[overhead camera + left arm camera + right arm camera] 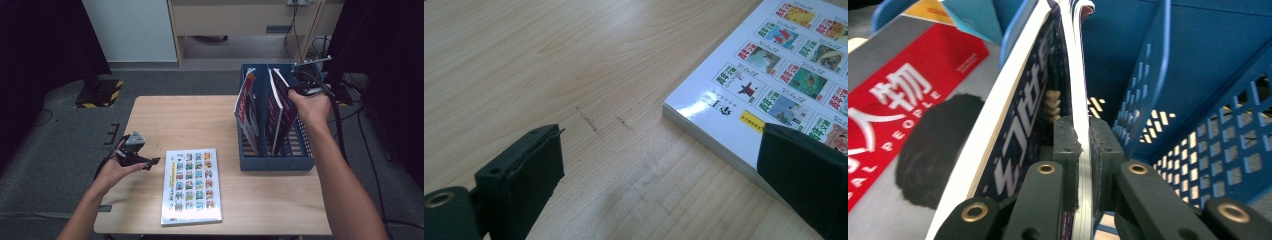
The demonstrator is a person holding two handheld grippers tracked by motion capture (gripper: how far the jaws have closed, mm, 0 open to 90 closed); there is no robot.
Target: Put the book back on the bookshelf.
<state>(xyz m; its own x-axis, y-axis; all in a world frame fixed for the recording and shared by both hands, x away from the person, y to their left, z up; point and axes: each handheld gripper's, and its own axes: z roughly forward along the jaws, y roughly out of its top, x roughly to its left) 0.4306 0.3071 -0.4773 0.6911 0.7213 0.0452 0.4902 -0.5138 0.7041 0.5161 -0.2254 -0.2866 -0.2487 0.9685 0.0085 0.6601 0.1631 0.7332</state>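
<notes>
Pictured: right gripper (1083, 150) clamped on one of three magazines (282, 107) upright in blue file rack (272, 162); left gripper (659, 170), jaws apart, beside single picture book (192, 185) flat on wooden table (190, 117).

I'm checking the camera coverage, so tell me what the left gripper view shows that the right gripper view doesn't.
Left gripper view: the wooden table, a corner of the flat book with small cover pictures, and the left gripper with its jaws wide apart and nothing between them. Right gripper view: the right gripper clamped on a magazine in the blue rack, beside a red-covered magazine. Shared: printed matter ahead of black jaws.
</notes>
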